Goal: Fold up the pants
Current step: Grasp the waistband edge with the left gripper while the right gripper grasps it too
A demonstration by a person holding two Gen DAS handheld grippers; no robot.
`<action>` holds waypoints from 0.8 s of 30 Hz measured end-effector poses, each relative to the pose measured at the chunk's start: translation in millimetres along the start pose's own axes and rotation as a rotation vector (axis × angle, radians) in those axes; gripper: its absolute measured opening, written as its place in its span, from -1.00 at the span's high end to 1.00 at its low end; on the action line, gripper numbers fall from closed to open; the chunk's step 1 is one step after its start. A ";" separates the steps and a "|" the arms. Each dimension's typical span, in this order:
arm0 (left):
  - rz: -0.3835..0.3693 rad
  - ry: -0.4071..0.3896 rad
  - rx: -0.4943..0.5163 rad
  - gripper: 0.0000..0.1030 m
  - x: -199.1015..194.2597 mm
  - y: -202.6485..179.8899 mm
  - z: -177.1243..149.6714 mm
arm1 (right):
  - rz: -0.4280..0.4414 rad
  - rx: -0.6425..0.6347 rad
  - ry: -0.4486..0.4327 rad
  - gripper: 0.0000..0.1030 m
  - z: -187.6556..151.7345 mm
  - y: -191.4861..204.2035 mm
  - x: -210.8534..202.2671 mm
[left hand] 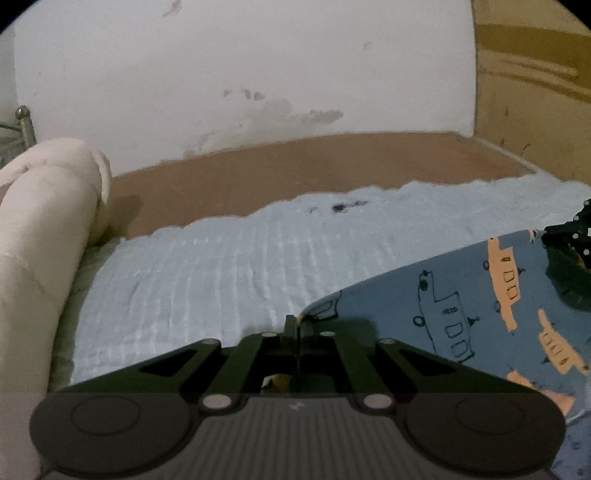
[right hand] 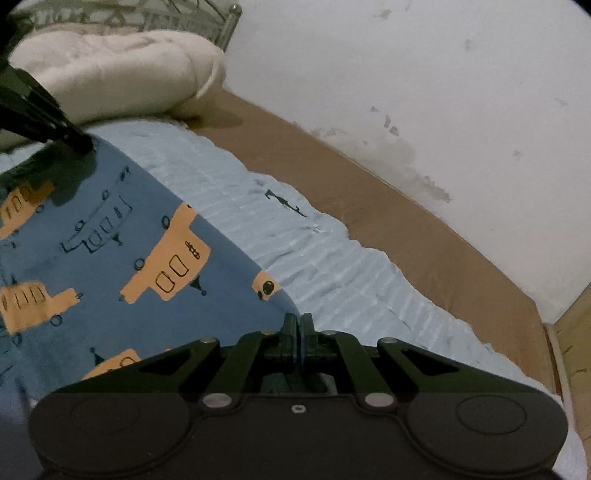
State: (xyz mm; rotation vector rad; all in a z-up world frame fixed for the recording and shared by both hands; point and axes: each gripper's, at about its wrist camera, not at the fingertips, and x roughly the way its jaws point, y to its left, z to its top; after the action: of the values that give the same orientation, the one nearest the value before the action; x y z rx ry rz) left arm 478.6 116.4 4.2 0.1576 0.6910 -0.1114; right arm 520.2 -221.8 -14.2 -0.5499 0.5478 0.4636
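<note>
The pants point(left hand: 461, 302) are blue with orange and outlined boat prints. They lie on a light blue ribbed blanket point(left hand: 221, 266). My left gripper point(left hand: 295, 325) is shut on the pants' left corner at their far edge. In the right wrist view the pants point(right hand: 110, 240) fill the left half, and my right gripper point(right hand: 296, 325) is shut on their right corner, with blue cloth between the fingers. The left gripper shows there at the upper left point(right hand: 79, 142), and the right gripper shows at the right edge of the left wrist view point(left hand: 576, 240).
A cream pillow point(left hand: 40, 221) lies at the left end of the bed, also in the right wrist view point(right hand: 110, 70). Brown mattress point(left hand: 295, 166) runs beyond the blanket point(right hand: 332, 266) up to a stained white wall point(left hand: 240, 74). A metal bed frame point(right hand: 229, 26) stands behind the pillow.
</note>
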 end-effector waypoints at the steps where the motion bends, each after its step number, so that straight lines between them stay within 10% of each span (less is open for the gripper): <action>1: 0.004 0.014 -0.001 1.00 6.1 0.6 -2.1 | -0.007 -0.008 0.016 1.00 0.3 2.7 10.1; 9: -0.065 0.089 -0.071 0.92 33.3 13.2 -19.1 | 0.021 0.010 0.119 0.99 -16.2 11.7 62.7; 13: -0.107 0.099 -0.101 -0.24 32.9 26.9 -19.3 | 0.081 0.076 0.102 0.65 -14.9 -0.6 63.4; 14: -0.105 0.089 -0.101 -0.27 31.7 29.1 -19.2 | 0.101 0.102 0.095 0.47 -13.6 -3.7 63.4; 19: -0.131 0.145 -0.118 -0.20 37.9 38.5 -19.8 | 0.159 0.186 0.106 0.11 -12.4 -6.9 70.0; 24: -0.148 0.187 -0.120 0.85 37.8 38.2 -25.7 | 0.177 0.211 0.112 0.58 -13.0 -6.8 72.3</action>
State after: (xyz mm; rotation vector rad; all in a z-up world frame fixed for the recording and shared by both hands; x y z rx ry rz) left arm 497.4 156.7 -35.4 0.0009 0.8939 -0.1981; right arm 574.2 -215.8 -64.1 -0.3280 0.7469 0.5375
